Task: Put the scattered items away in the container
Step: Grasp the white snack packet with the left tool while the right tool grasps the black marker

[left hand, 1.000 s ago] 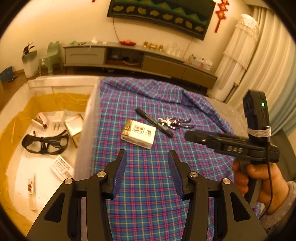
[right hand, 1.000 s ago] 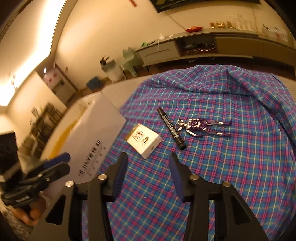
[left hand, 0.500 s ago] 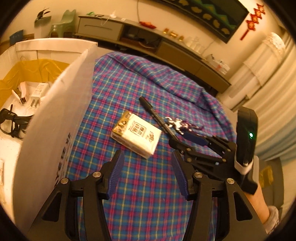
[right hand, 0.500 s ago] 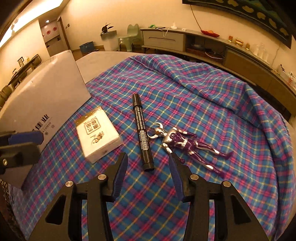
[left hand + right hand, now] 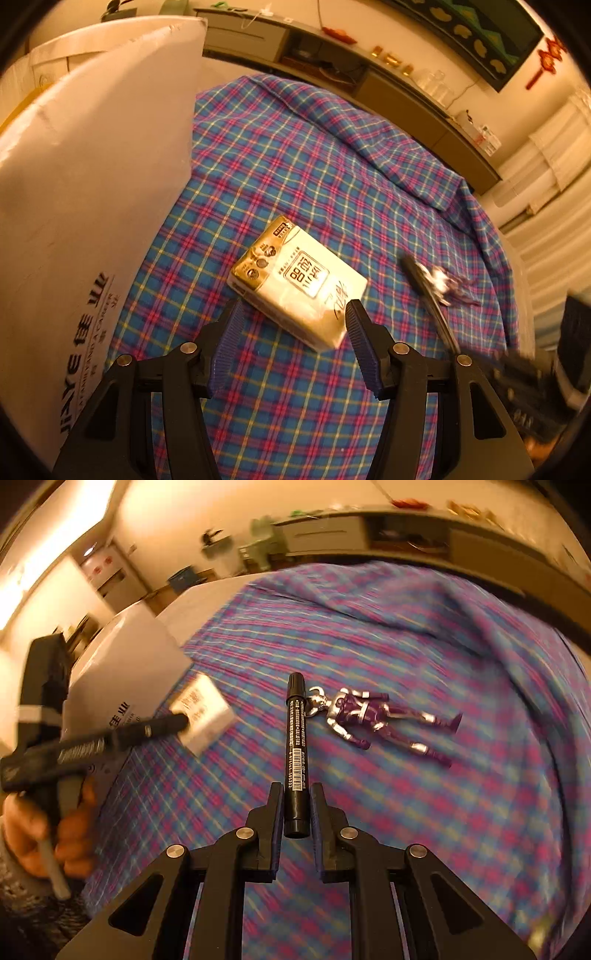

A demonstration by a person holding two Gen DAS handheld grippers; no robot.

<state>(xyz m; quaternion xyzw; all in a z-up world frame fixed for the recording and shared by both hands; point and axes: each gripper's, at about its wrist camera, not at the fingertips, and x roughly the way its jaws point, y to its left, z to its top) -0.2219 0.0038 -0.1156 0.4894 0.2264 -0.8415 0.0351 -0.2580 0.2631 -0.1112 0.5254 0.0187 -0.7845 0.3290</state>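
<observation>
A white and gold tissue pack (image 5: 299, 280) lies on the plaid cloth (image 5: 295, 177). My left gripper (image 5: 295, 308) hovers over the pack's near end with its jaws opening; the pads stand on either side and do not press it. My right gripper (image 5: 296, 788) is shut on the lower end of a black marker (image 5: 295, 734), which points away along the cloth. A purple and silver toy figure (image 5: 365, 712) lies just right of the marker's cap. The white cardboard box (image 5: 92, 166) stands at the left; its inside is hidden.
The box's tall flap (image 5: 125, 675) rises right beside the tissue pack (image 5: 207, 709). A hand (image 5: 37, 830) holds the left gripper at the left edge. A low cabinet (image 5: 406, 92) runs along the far wall. Bare cloth lies in front of both grippers.
Both grippers came down closer to the cloth. The right jaws closed on the black marker. The left jaws widened and moved over the tissue pack.
</observation>
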